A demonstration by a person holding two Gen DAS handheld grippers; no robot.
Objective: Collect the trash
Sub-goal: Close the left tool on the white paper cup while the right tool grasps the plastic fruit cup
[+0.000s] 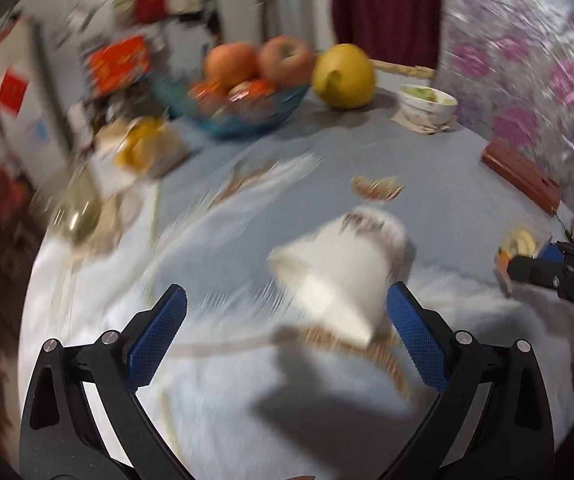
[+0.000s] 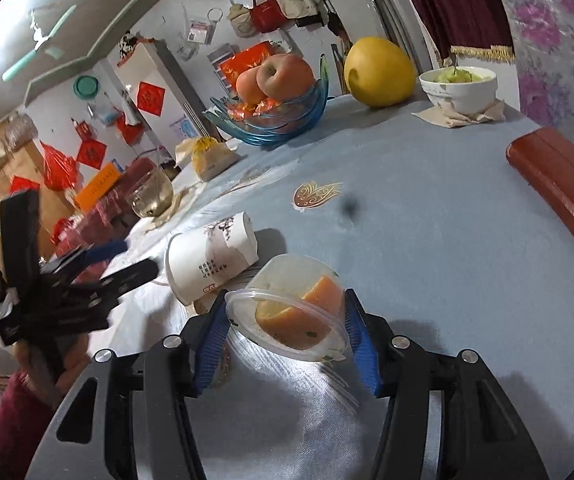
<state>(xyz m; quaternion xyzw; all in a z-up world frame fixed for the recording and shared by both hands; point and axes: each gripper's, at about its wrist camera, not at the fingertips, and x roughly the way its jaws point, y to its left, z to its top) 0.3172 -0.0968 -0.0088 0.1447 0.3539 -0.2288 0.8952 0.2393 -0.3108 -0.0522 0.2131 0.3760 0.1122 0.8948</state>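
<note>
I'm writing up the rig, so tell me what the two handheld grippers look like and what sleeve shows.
Both the left gripper and right gripper have matte black angular linkage arms with silver round pivot pins and flat blue pads textured in a fine grid. No cables show. A dark red sleeve covers the left arm.

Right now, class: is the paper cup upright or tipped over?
Tipped over: the paper cup lies on its side on the tablecloth.

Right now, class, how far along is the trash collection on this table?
Done: nothing visibly binned yet. In hand: the right claw grips the clear plastic cup with orange peel. Left: the tipped paper cup lies on the table, by the open left claw.
</note>
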